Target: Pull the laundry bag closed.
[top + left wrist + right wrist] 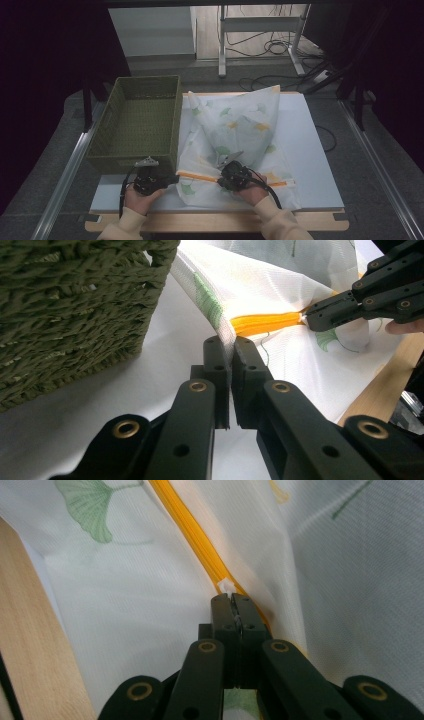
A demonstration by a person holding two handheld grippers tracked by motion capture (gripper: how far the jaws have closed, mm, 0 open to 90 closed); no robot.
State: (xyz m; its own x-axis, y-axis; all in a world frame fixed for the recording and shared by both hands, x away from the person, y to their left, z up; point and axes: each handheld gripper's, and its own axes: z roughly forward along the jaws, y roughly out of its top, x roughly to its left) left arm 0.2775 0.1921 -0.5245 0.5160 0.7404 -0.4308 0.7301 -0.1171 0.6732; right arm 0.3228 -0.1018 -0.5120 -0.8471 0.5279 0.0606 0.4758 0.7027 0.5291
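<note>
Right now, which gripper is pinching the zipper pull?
The right gripper, shut on the white zipper pull. The left gripper clamps the mesh bag edge instead.

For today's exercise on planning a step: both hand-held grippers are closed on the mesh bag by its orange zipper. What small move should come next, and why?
Probably the right hand-held gripper draws the zipper pull along the orange zipper, while the left hand-held gripper pins the mesh bag edge taut.

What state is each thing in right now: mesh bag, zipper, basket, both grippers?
White leaf-printed mesh bag: lying on the table, partly bunched up.
Orange zipper: pull pinched.
Green woven basket: upright, empty.
Left gripper: shut on the bag's edge.
Right gripper: shut on the zipper pull.
</note>
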